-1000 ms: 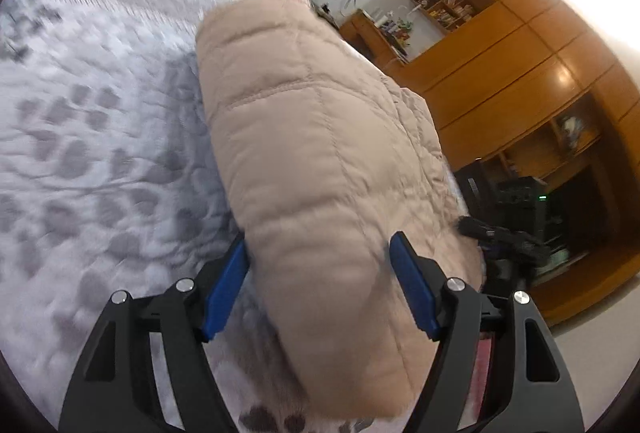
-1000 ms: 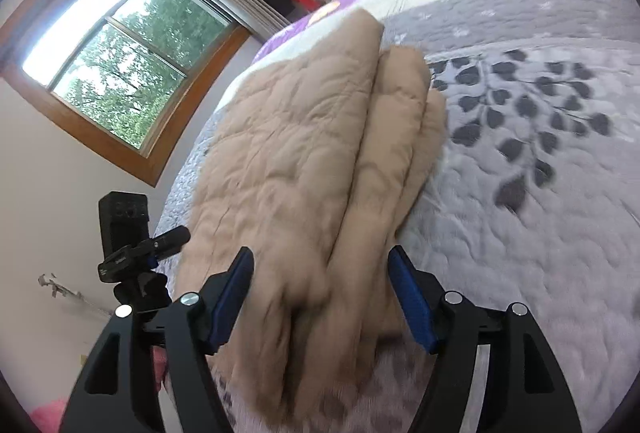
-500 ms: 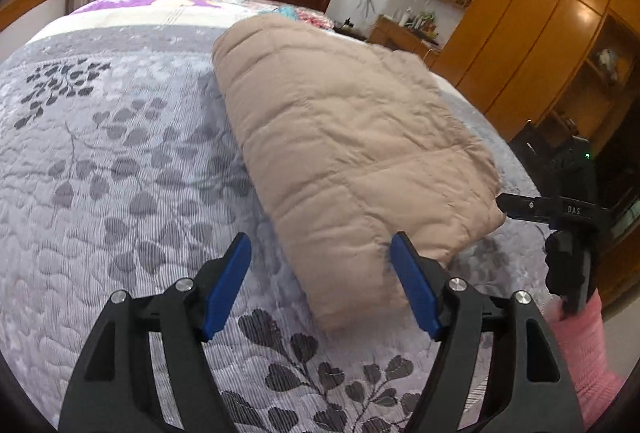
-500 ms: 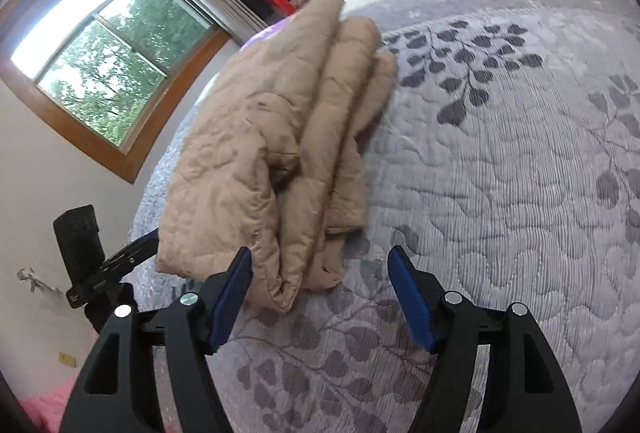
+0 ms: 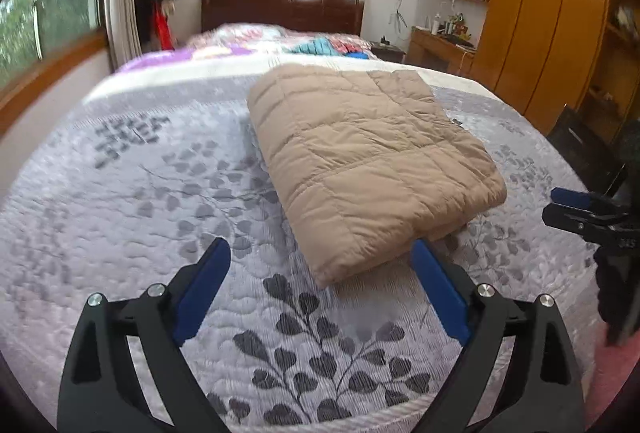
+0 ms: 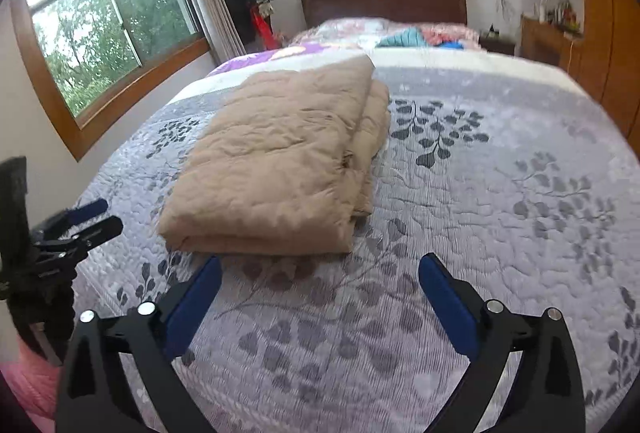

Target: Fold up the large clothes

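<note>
A beige quilted coat [image 5: 360, 161] lies folded into a thick rectangle on the grey leaf-patterned bedspread [image 5: 132, 201]. It also shows in the right wrist view [image 6: 280, 161], with stacked layers along its right edge. My left gripper [image 5: 320, 257] is open and empty, hovering just short of the coat's near corner. My right gripper [image 6: 320, 269] is open and empty, just short of the coat's near edge. Each gripper appears in the other's view: the right gripper [image 5: 584, 209] at the right edge, the left gripper [image 6: 80, 221] at the left edge.
A dark wooden headboard [image 5: 280, 9] and colourful bedding [image 5: 320, 45] lie at the far end of the bed. Windows [image 6: 108, 17] line the left wall, a coat rack [image 6: 248, 1] stands in the corner. Wooden wardrobes [image 5: 540, 25] and a desk [image 5: 440, 45] stand at the right.
Both grippers have pulled back from the coat and risen. A second ago their open jaws straddled its near end; now it lies free and flat on the bed.
</note>
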